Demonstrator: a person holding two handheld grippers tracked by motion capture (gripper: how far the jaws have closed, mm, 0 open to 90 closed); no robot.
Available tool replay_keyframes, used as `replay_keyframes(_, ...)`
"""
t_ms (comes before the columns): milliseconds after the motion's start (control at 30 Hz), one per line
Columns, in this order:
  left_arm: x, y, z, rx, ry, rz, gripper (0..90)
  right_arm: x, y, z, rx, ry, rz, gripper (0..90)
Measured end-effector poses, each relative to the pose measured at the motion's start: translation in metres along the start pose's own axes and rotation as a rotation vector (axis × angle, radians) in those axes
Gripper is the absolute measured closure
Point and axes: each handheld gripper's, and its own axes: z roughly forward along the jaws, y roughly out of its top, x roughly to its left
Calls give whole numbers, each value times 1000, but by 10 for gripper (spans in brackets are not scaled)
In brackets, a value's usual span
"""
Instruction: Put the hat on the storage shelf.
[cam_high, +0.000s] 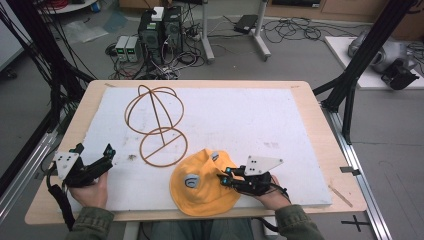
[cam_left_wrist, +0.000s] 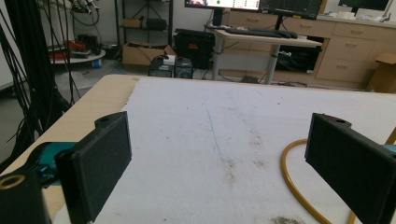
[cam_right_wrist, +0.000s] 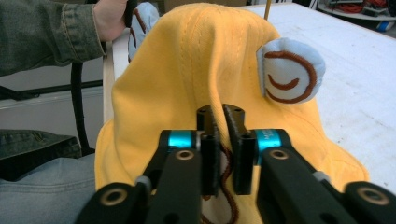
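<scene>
A yellow hat (cam_high: 200, 187) with pale blue ear patches (cam_right_wrist: 289, 70) lies at the near edge of the white board (cam_high: 240, 120), part of it hanging over the edge. My right gripper (cam_high: 224, 176) comes at the hat from the right and is shut on a raised fold of its fabric (cam_right_wrist: 219, 114). A brown wire hat stand (cam_high: 155, 120), a dome of hoops on a ring base, stands at the left middle of the board. Left of that ring my left gripper (cam_high: 93, 150) rests open on the board; its jaws (cam_left_wrist: 219, 154) hold nothing, with the ring's edge (cam_left_wrist: 292, 186) by the right jaw.
The board lies on a wooden table (cam_high: 320, 115). Black frame posts (cam_high: 372, 45) rise at the right, and cables hang at the left. Computer boxes (cam_high: 160, 30) and cables sit on the floor beyond the far edge. The person's lap (cam_right_wrist: 42, 186) is below the hat.
</scene>
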Motion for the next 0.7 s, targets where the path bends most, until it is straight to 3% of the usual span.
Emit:
replay_keyframes(200,-1,0,0,0,-4,-1,75,1,0,0,3,-10,6,876)
replay_keyframes(700,-1,0,0,1,-6,3,75,-3,3,-9,-67,-38,24,877)
